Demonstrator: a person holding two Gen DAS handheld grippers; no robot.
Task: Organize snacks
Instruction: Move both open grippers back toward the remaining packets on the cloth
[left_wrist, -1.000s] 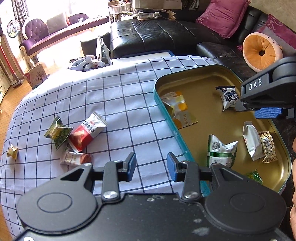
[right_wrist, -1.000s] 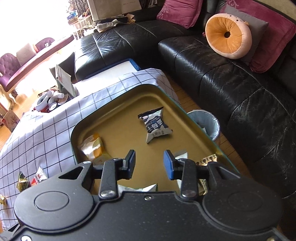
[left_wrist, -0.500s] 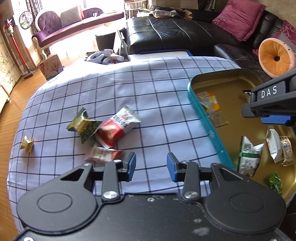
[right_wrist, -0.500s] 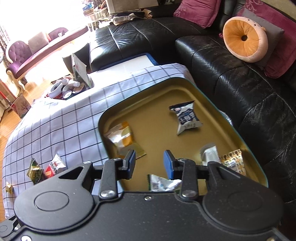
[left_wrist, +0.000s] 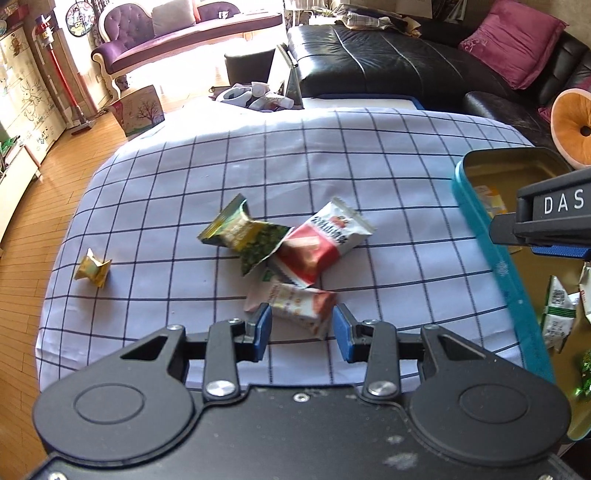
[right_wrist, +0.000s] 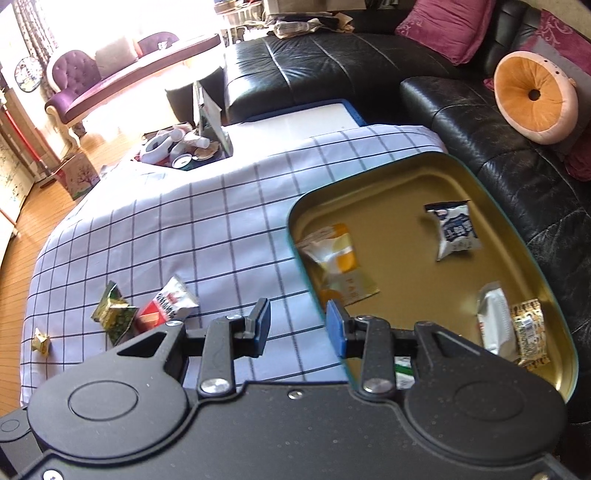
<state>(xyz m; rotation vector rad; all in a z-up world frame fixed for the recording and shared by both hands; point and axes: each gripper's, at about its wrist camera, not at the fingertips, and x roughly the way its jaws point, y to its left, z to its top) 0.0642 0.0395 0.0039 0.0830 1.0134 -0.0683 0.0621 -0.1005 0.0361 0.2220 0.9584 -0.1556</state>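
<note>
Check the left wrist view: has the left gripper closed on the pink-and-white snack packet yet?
No: the left gripper is open, its blue fingers either side of the pink-and-white snack packet, which lies on the checked cloth.

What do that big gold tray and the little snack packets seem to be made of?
The tray looks like thin metal: a glossy gold inside with a teal outer wall and a rolled rim. The red and white packet looks like shiny plastic film, crinkled, with crimped ends. The tablecloth appears to be woven fabric.
</note>
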